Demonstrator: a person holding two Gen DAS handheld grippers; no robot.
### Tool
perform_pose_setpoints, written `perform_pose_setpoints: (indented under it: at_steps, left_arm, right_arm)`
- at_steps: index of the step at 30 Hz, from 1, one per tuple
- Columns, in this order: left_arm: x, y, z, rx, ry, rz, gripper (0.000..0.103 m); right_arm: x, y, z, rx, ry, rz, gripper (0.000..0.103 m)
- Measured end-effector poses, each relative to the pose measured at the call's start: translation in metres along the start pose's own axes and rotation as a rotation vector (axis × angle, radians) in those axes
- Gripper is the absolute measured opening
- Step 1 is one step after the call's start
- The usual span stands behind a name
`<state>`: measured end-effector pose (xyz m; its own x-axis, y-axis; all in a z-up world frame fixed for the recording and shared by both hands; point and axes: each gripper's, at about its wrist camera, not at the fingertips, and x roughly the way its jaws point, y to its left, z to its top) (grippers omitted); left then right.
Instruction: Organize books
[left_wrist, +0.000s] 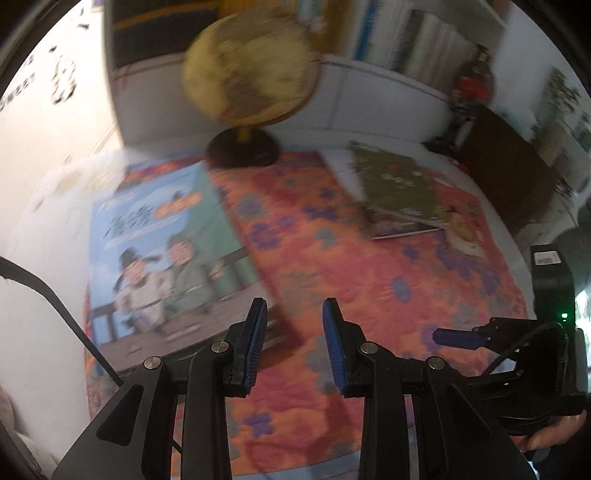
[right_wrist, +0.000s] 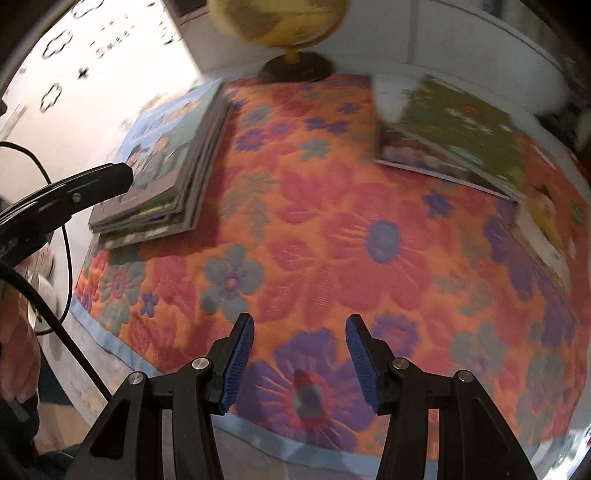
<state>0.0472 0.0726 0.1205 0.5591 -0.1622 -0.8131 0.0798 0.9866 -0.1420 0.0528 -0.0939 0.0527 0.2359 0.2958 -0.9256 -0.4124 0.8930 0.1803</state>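
Note:
A stack of thin books (left_wrist: 159, 251) with a blue cartoon cover on top lies at the left of the floral cloth (left_wrist: 332, 258). A green-covered book (left_wrist: 399, 188) rests askew on other books at the far right, with a yellow one (left_wrist: 461, 229) beside them. My left gripper (left_wrist: 295, 314) hovers open over the cloth by the stack's near right corner, holding nothing. In the right wrist view my right gripper (right_wrist: 300, 325) stands open and empty over the cloth's front edge, the stack (right_wrist: 166, 162) far left and the green book (right_wrist: 461, 125) far right.
A yellow globe (left_wrist: 251, 70) on a dark base stands at the back, before a white shelf unit (left_wrist: 388, 92) full of books. One finger (left_wrist: 456, 338) of the right gripper shows at the right; a black finger (right_wrist: 96, 181) of the left gripper reaches toward the stack.

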Motion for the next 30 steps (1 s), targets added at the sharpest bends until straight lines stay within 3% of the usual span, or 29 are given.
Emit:
perform_pose_setpoints:
  at_steps: [7,11,14,19,25,30]
  left_arm:
    - [-0.016,-0.054,0.02,0.105,-0.06,-0.064,0.031]
    - [-0.022,-0.082,0.027,0.159,-0.081,-0.097,0.031]
    - [-0.025,-0.1,0.031,0.171,-0.096,-0.098,0.031]
    - [-0.039,-0.129,0.04,0.171,-0.19,0.062,0.031]
    - [-0.045,-0.165,0.055,0.149,-0.22,0.147,0.031]
    - [-0.039,-0.194,0.061,0.155,-0.226,0.173,0.031]
  right_arm:
    - [-0.05,-0.03,-0.01,0.107,-0.125,-0.061,0.053]
    - [-0.08,-0.052,-0.016,0.195,-0.215,-0.114,0.074]
    - [-0.101,-0.073,-0.022,0.272,-0.276,-0.116,0.077]
    - [-0.129,-0.097,-0.023,0.296,-0.338,-0.221,0.078]
    - [-0.156,-0.123,-0.019,0.285,-0.392,-0.257,0.079]
    - [-0.17,-0.143,-0.017,0.23,-0.42,-0.286,0.09]
